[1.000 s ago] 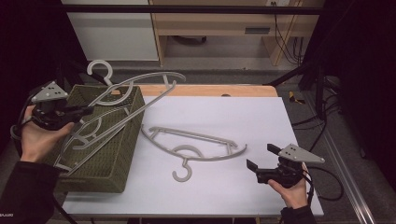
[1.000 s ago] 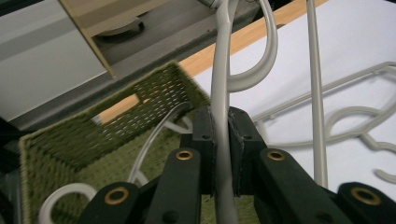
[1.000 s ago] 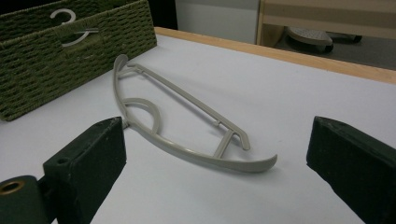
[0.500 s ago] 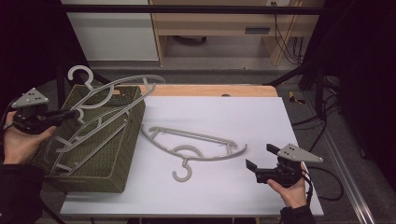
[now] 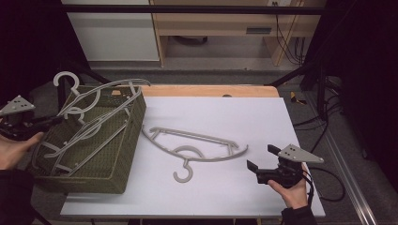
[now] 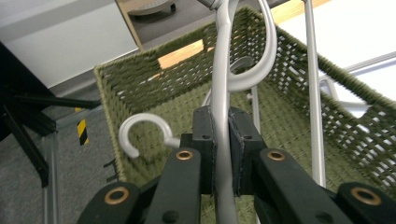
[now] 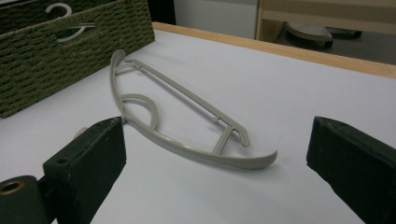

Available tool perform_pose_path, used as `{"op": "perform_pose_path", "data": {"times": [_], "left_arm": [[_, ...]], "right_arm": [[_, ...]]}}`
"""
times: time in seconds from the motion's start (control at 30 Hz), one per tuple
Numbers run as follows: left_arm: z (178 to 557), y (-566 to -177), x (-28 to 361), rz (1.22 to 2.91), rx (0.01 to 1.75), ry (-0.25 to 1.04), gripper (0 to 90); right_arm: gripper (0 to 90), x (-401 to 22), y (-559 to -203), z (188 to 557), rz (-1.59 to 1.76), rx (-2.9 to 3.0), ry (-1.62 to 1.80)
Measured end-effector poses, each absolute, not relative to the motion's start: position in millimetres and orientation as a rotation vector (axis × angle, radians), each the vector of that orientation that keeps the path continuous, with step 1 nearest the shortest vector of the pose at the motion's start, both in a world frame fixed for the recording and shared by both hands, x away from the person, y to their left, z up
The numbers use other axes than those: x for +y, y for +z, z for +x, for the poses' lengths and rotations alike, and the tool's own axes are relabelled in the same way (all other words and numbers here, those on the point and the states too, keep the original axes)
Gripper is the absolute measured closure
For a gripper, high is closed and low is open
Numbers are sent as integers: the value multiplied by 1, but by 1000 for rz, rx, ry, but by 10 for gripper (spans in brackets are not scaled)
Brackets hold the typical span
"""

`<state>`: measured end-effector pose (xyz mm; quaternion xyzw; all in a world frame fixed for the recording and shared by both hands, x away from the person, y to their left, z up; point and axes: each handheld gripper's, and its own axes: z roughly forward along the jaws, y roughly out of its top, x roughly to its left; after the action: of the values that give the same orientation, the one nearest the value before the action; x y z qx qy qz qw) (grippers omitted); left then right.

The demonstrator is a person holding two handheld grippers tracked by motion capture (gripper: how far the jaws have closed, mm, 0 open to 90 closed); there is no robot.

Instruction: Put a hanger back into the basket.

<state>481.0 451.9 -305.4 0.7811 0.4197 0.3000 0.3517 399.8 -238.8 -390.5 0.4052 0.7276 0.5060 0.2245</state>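
Note:
A green woven basket (image 5: 136, 112) stands at the table's left with grey hangers lying in it. My left gripper (image 5: 56, 120) reaches in from the far left, shut on the bar of a grey hanger (image 5: 112, 85) that slants over the basket with its hook (image 5: 65, 79) sticking up beyond the back rim. In the left gripper view the pads (image 6: 205, 135) pinch that hanger (image 6: 219, 93) above the basket (image 6: 140, 79). Another grey hanger (image 5: 197, 150) lies flat mid-table. My right gripper (image 5: 261, 157) rests near the front right, open, with this hanger (image 7: 187, 100) just ahead of it.
A loose hanger's hook (image 6: 140, 133) lies inside the basket near my left jaws. The white tabletop (image 5: 244, 112) ends in a wooden strip (image 5: 211, 90) at the back. Cables (image 5: 328, 122) and a black frame post stand off the right side.
My left hand has moved left and down, carrying the held hanger lower over the basket. The right gripper and the hanger on the table have stayed put.

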Motion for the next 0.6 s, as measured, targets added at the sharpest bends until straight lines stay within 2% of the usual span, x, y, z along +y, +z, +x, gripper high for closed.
{"op": "perform_pose_path", "data": {"times": [0.6], "left_arm": [[479,-326,479,2020,1180,796,828]], "right_arm": [[48,-240,-391,400,1117,2006,1388]]}}
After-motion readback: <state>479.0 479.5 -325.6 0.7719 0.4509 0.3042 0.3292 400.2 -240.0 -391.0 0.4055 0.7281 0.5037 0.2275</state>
